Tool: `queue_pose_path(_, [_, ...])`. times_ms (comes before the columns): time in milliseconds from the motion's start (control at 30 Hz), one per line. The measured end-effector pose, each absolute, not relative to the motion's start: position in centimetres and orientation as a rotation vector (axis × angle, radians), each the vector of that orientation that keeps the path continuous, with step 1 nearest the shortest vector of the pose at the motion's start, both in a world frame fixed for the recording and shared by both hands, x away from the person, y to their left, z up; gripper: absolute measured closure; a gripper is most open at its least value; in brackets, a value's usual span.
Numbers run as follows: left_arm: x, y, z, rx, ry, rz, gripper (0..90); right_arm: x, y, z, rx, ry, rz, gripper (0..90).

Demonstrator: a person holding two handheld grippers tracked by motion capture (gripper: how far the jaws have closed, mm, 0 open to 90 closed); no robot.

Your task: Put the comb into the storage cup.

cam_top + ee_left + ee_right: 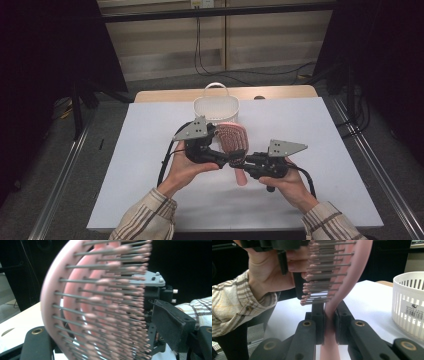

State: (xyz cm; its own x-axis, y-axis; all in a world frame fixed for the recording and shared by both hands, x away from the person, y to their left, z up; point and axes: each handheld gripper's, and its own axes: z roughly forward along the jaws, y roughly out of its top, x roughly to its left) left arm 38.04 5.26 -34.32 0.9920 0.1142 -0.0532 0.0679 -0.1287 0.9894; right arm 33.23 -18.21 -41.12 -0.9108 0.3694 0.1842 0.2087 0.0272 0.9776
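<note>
A pink hairbrush [233, 139] with metal bristles hangs above the white table, head toward the basket and handle toward the person. My right gripper [245, 162] is shut on its neck; in the right gripper view [328, 323] both pads squeeze the pink stem just below the head [354, 277]. My left gripper [228, 156] comes in from the left. In the left gripper view [105, 340] the brush head [100, 302] stands between its jaws, bristles facing the right jaw. A thin gap shows at the bristle tips, so the jaws look open around it.
A white slotted basket [216, 107] with a loop handle stands just behind the brush, also at the right of the right gripper view [409, 302]. The white sheet [150, 150] covers the table, and dark metal rails run along both sides.
</note>
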Motion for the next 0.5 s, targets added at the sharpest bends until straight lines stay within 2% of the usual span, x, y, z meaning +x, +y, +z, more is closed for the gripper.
queue_pose_path(133, [38.16,5.3,-34.47,1.703,0.144,0.032,24.6,33.15,-18.11,-41.04,0.6,2.161,2.029,81.1])
queue_pose_path(500, [38.02,5.17,-34.58,1.685,0.102,-0.032,43.0,33.1,-18.06,-41.06,0.584,2.18,2.049,81.1])
